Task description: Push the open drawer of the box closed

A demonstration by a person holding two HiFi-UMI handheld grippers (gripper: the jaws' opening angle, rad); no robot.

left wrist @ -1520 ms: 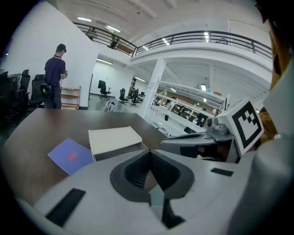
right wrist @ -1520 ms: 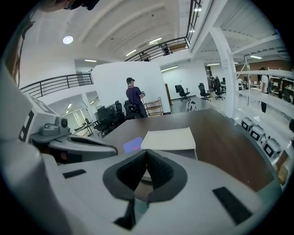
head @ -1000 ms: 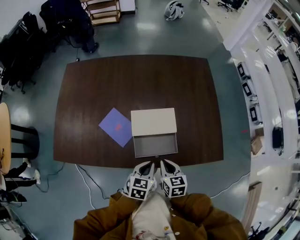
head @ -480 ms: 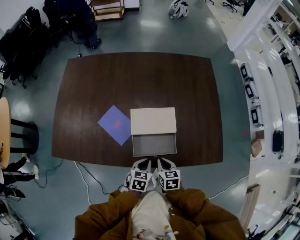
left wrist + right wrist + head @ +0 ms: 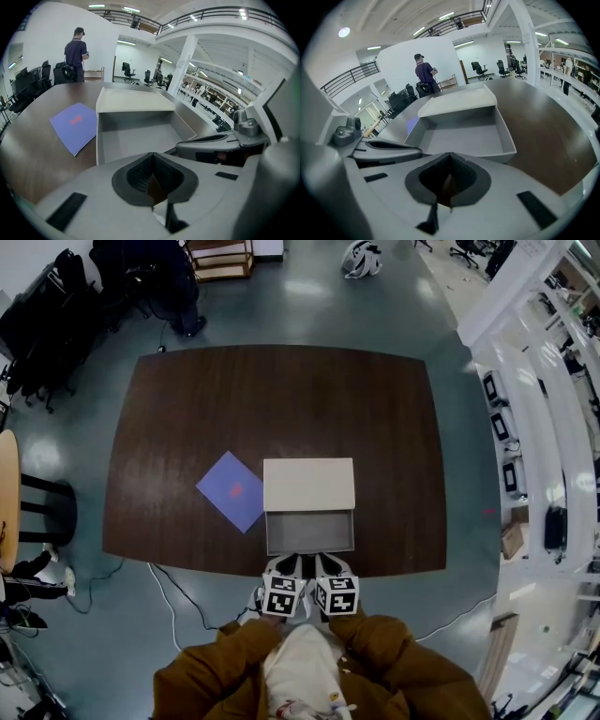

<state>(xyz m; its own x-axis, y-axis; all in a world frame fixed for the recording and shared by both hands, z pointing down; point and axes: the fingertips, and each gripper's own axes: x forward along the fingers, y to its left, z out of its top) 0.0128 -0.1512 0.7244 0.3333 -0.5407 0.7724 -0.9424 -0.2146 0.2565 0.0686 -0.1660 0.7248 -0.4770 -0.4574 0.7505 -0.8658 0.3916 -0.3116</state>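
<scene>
A cream-topped box point(image 5: 308, 484) sits on the dark wooden table point(image 5: 187, 409), near its front edge. Its grey drawer point(image 5: 310, 532) is pulled out toward me and looks empty point(image 5: 136, 136) point(image 5: 461, 133). My left gripper point(image 5: 288, 567) and right gripper point(image 5: 328, 566) are side by side just in front of the drawer's front wall, both shut with nothing held. In the left gripper view the jaws point(image 5: 152, 180) meet at the drawer's near edge; the right gripper point(image 5: 449, 180) shows the same. Whether they touch the drawer front I cannot tell.
A purple sheet point(image 5: 234, 490) lies on the table left of the box. Black chairs point(image 5: 37, 324) stand at the far left; a person point(image 5: 75, 54) stands beyond the table's far end. Cables point(image 5: 178, 601) run over the floor near the table's front edge.
Both grippers have moved forward from near my body up to the drawer's front edge. The drawer stands as far out as before.
</scene>
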